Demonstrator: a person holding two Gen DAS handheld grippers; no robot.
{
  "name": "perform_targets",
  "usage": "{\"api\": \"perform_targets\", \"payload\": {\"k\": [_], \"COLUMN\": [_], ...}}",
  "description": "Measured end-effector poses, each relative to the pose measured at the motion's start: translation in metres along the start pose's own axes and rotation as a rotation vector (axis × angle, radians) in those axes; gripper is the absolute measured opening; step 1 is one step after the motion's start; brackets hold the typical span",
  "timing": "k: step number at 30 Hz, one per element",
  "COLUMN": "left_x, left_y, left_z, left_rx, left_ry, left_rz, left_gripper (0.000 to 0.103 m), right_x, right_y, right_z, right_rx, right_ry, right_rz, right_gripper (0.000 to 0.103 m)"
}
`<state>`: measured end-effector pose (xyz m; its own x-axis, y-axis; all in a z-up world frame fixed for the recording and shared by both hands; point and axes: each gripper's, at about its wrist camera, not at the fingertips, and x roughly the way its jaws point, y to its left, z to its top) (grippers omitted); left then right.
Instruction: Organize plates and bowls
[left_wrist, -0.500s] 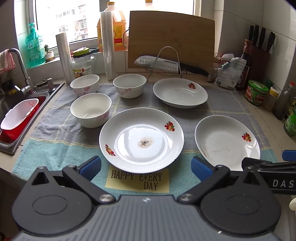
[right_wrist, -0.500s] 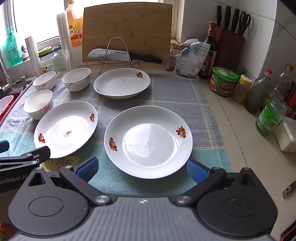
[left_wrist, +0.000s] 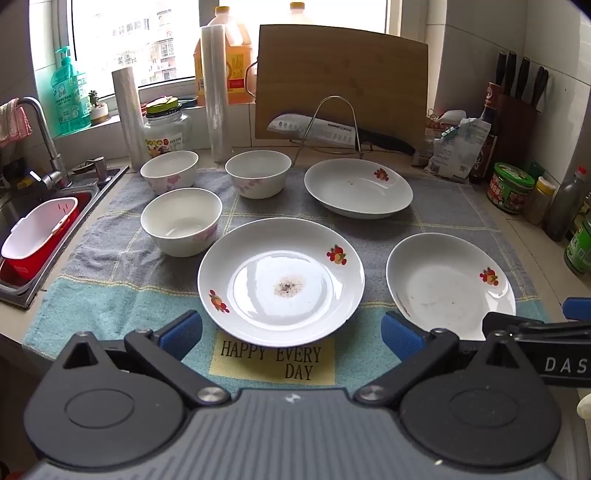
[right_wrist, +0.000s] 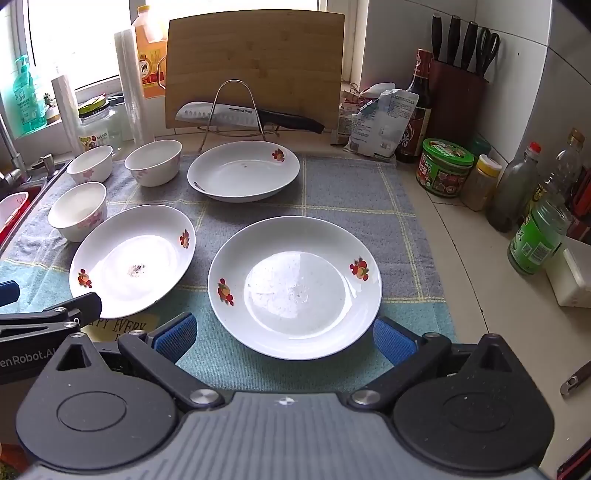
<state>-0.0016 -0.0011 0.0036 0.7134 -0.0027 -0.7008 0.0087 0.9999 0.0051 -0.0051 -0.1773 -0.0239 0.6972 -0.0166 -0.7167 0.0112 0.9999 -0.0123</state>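
Note:
Three white plates with fruit prints lie on a towel (left_wrist: 110, 295): a near-left one with a dirty spot (left_wrist: 280, 280) (right_wrist: 133, 262), a near-right one (left_wrist: 450, 288) (right_wrist: 295, 284), and a far one (left_wrist: 358, 188) (right_wrist: 243, 171). Three white bowls with pink flowers stand at the left: near (left_wrist: 181, 221) (right_wrist: 78, 211), far left (left_wrist: 169, 172) (right_wrist: 89, 163), far middle (left_wrist: 258, 173) (right_wrist: 153, 162). My left gripper (left_wrist: 291, 330) is open and empty just before the spotted plate. My right gripper (right_wrist: 284, 336) is open and empty just before the near-right plate.
A sink with a red and white basket (left_wrist: 37, 236) lies at the left. A cutting board (left_wrist: 340, 81), a knife on a wire rack (left_wrist: 332, 129), film rolls (left_wrist: 216, 92) and a jar (left_wrist: 166, 125) stand behind. Bottles and jars (right_wrist: 535, 236) and a knife block (right_wrist: 458, 103) line the right.
Both grippers have shifted very slightly; the plates and bowls stay where they were.

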Motion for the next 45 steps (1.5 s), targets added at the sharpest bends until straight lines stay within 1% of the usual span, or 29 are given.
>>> {"api": "perform_targets", "payload": {"k": [6, 45], "left_x": [-0.0029, -0.0058], "left_y": [-0.001, -0.0019], "left_z": [0.0021, 0.0041], "left_rx": [-0.005, -0.007], "left_ry": [0.0, -0.005], "left_rz": [-0.001, 0.007], "left_gripper": [0.102, 0.102], "right_x": [-0.0064, -0.0082], "right_y": [0.0029, 0.0004], "right_z": [-0.0014, -0.0007], "right_rx": [-0.005, -0.006], "right_ry": [-0.01, -0.02], "right_rz": [-0.006, -0.007], "right_gripper": [0.103, 0.103]}}
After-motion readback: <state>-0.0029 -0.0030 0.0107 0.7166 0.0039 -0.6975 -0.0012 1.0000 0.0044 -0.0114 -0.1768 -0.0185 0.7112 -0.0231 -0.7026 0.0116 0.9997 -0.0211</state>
